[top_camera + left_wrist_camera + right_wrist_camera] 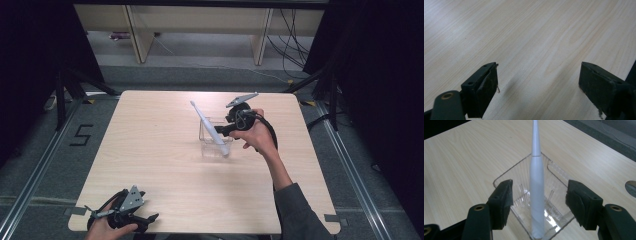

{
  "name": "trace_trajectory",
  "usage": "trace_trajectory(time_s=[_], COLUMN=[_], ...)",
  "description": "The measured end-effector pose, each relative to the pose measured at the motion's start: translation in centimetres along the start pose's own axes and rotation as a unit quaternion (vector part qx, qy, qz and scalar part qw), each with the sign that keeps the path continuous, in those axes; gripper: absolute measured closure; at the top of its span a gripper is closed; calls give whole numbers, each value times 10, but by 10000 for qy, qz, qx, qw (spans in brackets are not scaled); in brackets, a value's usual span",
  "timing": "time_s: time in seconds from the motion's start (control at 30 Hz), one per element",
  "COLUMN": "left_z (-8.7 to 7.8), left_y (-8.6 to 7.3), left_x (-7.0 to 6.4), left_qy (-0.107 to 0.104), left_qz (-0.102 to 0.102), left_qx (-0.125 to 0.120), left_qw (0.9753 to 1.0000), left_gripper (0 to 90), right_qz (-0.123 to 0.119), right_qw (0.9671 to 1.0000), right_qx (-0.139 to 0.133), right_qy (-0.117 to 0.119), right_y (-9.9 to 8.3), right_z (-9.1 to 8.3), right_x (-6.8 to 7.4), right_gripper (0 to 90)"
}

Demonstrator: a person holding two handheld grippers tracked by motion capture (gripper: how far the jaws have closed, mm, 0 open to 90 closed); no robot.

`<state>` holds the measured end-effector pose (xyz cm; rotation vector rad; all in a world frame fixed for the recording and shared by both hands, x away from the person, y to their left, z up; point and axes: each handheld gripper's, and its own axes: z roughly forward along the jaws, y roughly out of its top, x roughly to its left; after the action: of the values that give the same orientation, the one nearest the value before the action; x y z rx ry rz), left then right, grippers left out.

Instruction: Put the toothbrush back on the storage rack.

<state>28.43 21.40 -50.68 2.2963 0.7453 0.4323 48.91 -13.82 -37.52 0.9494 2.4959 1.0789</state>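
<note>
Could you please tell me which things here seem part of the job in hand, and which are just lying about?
Likely in the job:
- white toothbrush, leaning in the clear container
- clear container
- right tool, open around the toothbrush

Just about:
- left tool, open over bare table
- shelving and cables behind

The high view is evenly lit from above on the pale wood-grain tabletop (165,150), while the surroundings from nine o'clock and three o'clock fall into near-black, and the whole picture is soft and low in detail. In the right gripper view, bright glints of glare sit on the floor of the clear ribbed plastic container (549,212) toward six o'clock, and the tall white plastic toothbrush handle (536,195) reads slightly washed out. In the left gripper view, the near black jaws are soft-edged and a faint blurred shadow lies on the wood between them, toward seven o'clock.
</note>
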Motion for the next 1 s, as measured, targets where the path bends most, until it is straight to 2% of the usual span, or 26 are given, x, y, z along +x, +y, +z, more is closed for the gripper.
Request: trace_trajectory(time_s=[0.1, 0.13, 0.2, 0.23, 0.3, 0.33, 0.37, 0.4, 0.43, 0.6, 0.63, 0.67, 0.73, 0.77, 0.8, 0.83, 0.87, 0.9, 0.93, 0.97, 1.0], left_z=[0, 1, 1, 0, 0, 1, 1, 1, 1, 2, 2, 2, 2, 1, 0, 0, 1, 0, 0, 1, 0], left_y=[0, 0, 0, 0, 0, 0, 0, 0, 0, 0, 0, 0, 0, 1, 1, 1, 1, 1, 1, 1, 1], left_x=[1, 0, 2, 1, 1, 1, 2, 1, 1, 2, 1, 1, 0, 0, 1, 0, 0, 1, 1, 0, 1], left_qy=[21, 20, 15, 19, 32, 21, -2, 3, 2, 11, 8, 1, -6, 12, -22, -25, -23, 2, -13, -29, -28], left_qz=[65, -3, 98, 66, 52, 21, 70, 66, 76, 88, 87, 77, 31, 44, 118, 95, -7, 93, 85, -10, 123], left_qx=[12, 1, 35, 39, 13, 0, 35, 19, 22, 27, 25, 33, 38, 16, 17, -3, -20, -22, -29, -21, -9], left_qw=[10000, 10000, 9999, 10000, 10000, 10000, 10000, 10000, 10000, 10000, 10000, 10000, 10000, 10000, 9999, 10000, 10000, 10000, 10000, 10000, 9999], left_gripper=[153, 153, 153, 153, 153, 153, 153, 153, 153, 153, 153, 152, 153, 153, 153, 153, 153, 153, 153, 153, 153], right_qz=[-11, 33, 61, 95, 19, 97, 140, 53, 109, 115, 124, 131, 102, 173, 102, 261, 164, 141, 218, 182, 208], right_qw=[10000, 10000, 9999, 9998, 9997, 9999, 9998, 9998, 9998, 9992, 9993, 9996, 9995, 9994, 9994, 9991, 9989, 9992, 9991, 9989, 9990], right_qx=[-57, -65, -155, -159, -223, -136, -158, -208, -158, -376, -344, -250, -297, -300, -331, -326, -422, -359, -361, -416, -390], right_qy=[16, 17, -2, -13, -36, 23, 30, 15, 7, 12, -25, 33, -5, -6, -54, -28, -93, -92, -61, -134, -107], right_y=[-6, -8, -13, -15, -19, -20, -22, -24, -26, -35, -37, -37, -39, -40, -40, -42, -43, -43, -44, -45, -45], right_z=[-2, -4, -7, -9, -13, -17, -18, -19, -21, -25, -26, -28, -29, -29, -30, -31, -31, -34, -35, -36, -38], right_x=[-1, -1, -1, -1, -2, -1, -1, -3, -2, -5, -5, -6, -8, -7, -10, -8, -10, -11, -11, -12, -13], right_gripper=[389, 388, 389, 388, 388, 388, 388, 387, 387, 385, 381, 381, 380, 379, 379, 378, 378, 377, 376, 376, 375])
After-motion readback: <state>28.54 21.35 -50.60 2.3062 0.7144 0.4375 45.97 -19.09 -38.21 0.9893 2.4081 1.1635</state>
